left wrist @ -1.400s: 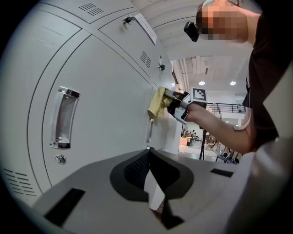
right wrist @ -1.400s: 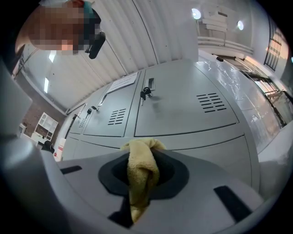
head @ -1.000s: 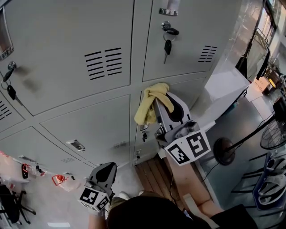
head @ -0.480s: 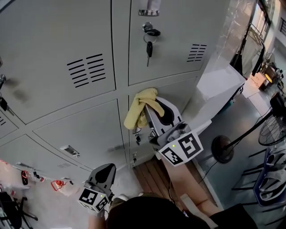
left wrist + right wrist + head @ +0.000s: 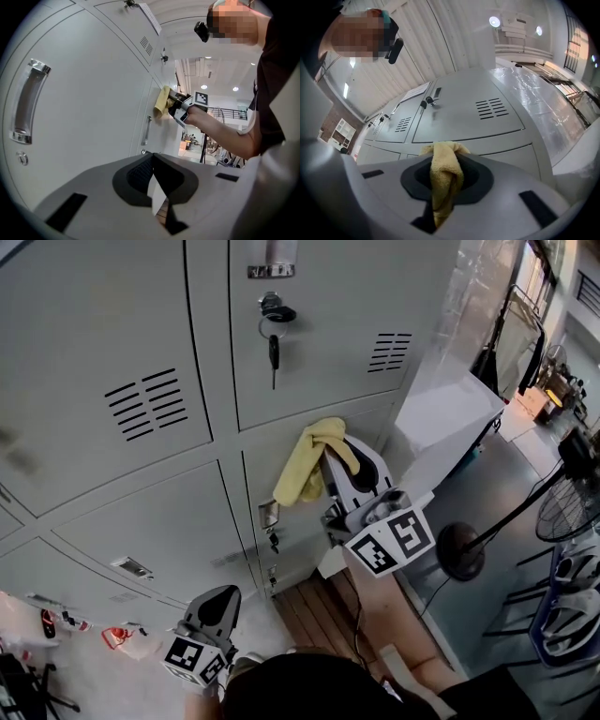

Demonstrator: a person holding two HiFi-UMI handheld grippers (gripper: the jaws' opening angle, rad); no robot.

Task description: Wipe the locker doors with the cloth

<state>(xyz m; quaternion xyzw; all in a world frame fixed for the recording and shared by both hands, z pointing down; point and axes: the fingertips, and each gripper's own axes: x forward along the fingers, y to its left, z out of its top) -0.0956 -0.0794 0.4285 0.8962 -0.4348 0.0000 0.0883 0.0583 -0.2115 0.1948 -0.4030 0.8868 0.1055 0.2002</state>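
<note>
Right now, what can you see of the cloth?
The cloth is yellow and fluffy, like terry or microfibre, bunched into a thick fold. The right gripper is shut on it, with a tuft sticking out past the tips and a tail hanging down. Its front looks pressed against the lower locker door, near that door's top edge.

One left tool [image 5: 223, 591], one right tool [image 5: 339, 448], two tools in all, one yellow cloth [image 5: 312, 463]

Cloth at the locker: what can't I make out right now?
- Whether cloth touches locker door: head view, its folds and the right gripper cover the contact.
- Dirt on the door: too faint in every view.
- Label plate: head view, cut off by top edge.
</note>
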